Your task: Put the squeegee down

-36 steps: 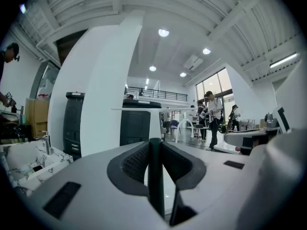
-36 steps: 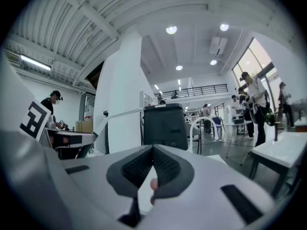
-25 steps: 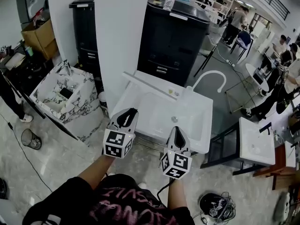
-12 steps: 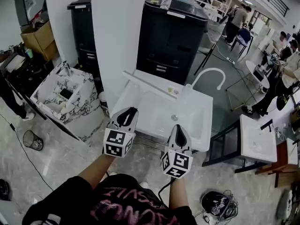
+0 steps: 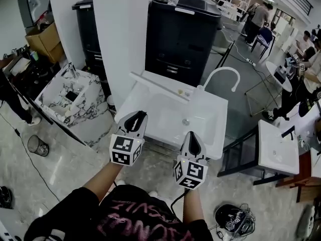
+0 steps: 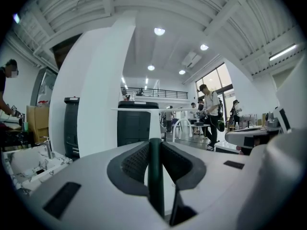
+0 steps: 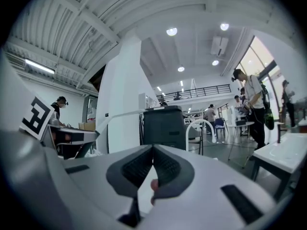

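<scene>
left gripper (image 5: 135,120) jaws clamp squeegee (image 6: 155,176); right gripper (image 5: 191,140) jaws together, by white sink (image 5: 165,115).

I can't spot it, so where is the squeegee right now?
In the left gripper view, the squeegee, a thin dark bar, stands upright clamped in the left gripper, just before the white sink.

head view looks steeply down on the sink (image 5: 168,119); both gripper views face the black cabinet (image 5: 180,39)
</scene>
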`<move>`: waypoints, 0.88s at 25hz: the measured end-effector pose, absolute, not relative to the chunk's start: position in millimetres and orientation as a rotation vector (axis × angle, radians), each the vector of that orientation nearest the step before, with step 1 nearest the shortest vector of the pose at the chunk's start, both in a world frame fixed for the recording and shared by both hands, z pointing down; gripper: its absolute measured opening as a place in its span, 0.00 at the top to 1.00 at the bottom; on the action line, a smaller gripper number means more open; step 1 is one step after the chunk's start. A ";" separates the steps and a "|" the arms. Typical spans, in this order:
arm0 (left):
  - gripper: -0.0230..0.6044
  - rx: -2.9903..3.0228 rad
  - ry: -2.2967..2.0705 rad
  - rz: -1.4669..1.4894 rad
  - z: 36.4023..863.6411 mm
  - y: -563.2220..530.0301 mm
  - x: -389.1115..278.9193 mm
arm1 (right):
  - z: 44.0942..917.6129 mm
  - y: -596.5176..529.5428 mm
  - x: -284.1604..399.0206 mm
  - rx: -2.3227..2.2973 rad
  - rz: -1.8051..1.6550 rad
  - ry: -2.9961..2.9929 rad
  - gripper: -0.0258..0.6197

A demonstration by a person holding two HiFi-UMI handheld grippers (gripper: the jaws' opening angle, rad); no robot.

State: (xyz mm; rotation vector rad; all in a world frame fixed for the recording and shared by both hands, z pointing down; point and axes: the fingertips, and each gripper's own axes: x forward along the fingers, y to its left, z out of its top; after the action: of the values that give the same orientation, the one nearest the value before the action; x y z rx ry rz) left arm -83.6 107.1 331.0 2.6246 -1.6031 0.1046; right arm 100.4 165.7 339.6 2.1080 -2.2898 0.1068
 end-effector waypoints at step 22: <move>0.83 2.599 -1.672 0.072 333.7 82.3 -70.3 | 353.8 133.7 117.6 2.028 0.152 -2.367 0.93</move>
State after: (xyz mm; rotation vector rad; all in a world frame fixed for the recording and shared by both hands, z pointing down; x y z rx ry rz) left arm -70.3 82.3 333.7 2.5994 -1.6717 0.0720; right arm 117.6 133.7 353.8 2.0281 -2.3670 0.1519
